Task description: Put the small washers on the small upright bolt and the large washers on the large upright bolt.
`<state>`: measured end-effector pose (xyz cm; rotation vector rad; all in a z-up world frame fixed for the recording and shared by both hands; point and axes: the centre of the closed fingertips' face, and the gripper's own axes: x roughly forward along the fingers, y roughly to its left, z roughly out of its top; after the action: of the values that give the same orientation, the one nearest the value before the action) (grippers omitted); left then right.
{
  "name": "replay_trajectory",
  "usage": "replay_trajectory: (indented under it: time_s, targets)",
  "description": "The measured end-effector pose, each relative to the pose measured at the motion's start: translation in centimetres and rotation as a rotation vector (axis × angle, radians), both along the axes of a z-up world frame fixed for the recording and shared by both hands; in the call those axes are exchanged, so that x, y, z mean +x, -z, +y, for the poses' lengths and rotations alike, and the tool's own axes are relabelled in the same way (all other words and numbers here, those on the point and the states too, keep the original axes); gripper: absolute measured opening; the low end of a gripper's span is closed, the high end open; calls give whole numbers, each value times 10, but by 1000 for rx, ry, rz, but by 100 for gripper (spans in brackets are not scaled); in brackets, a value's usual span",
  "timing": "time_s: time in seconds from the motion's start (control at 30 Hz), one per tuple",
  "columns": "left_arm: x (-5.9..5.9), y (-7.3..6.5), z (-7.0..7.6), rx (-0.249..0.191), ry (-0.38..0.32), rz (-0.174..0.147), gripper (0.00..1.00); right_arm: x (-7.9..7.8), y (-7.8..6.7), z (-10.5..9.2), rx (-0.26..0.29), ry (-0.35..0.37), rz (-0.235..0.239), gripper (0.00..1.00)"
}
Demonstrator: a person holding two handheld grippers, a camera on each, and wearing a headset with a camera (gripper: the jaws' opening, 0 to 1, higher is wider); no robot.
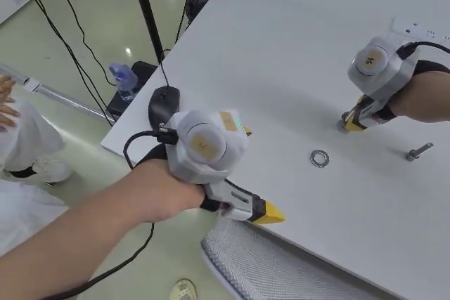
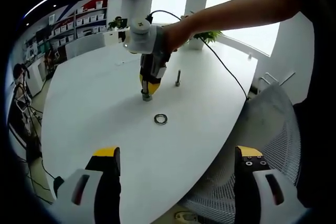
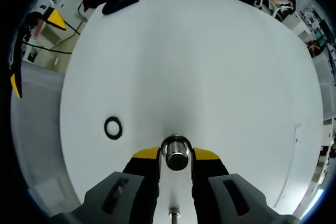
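The large upright bolt [image 3: 177, 153] stands on the white table [image 1: 295, 47] with my right gripper [image 3: 176, 154] closed against both sides of its head. In the head view that gripper [image 1: 351, 123] points down at the bolt [image 1: 344, 124] at the right. A large washer [image 1: 320, 158] lies flat a short way in front of it, also seen as a washer [image 2: 160, 119] and a washer [image 3: 113, 128]. The small bolt [image 1: 420, 152] stands to the right; the small bolt [image 2: 178, 78] looks upright. My left gripper [image 2: 177, 156] hangs open and empty off the table's near edge [image 1: 269, 213].
A black mouse [image 1: 163, 103] lies at the table's left corner. A mesh chair back [image 1: 281, 265] sits just under the near edge, below my left gripper. Cables and a water bottle [image 1: 125, 79] are on the floor at the left, where a person [image 1: 17, 131] sits.
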<state>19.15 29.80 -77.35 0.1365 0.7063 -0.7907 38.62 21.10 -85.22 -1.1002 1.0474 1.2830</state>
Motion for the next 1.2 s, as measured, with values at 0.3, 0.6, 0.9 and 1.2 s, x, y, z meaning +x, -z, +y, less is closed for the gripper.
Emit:
replay_trajectory:
  time_s: [0.3,0.6,0.9,1.2]
  targets:
    - [1,-1,-1,-4,7,-7,89,-1,5,1,-11,4,6,22]
    - [4,-6,-5,3,23,-17,90,-2,6,2,-15,19,14,22]
    - [1,-3,-6,12,29,-7,89,-3,7,3,-16,18,18,23]
    - [-4,-3,-4,19,27,-5,89,-6,6,5,6,10,25,26]
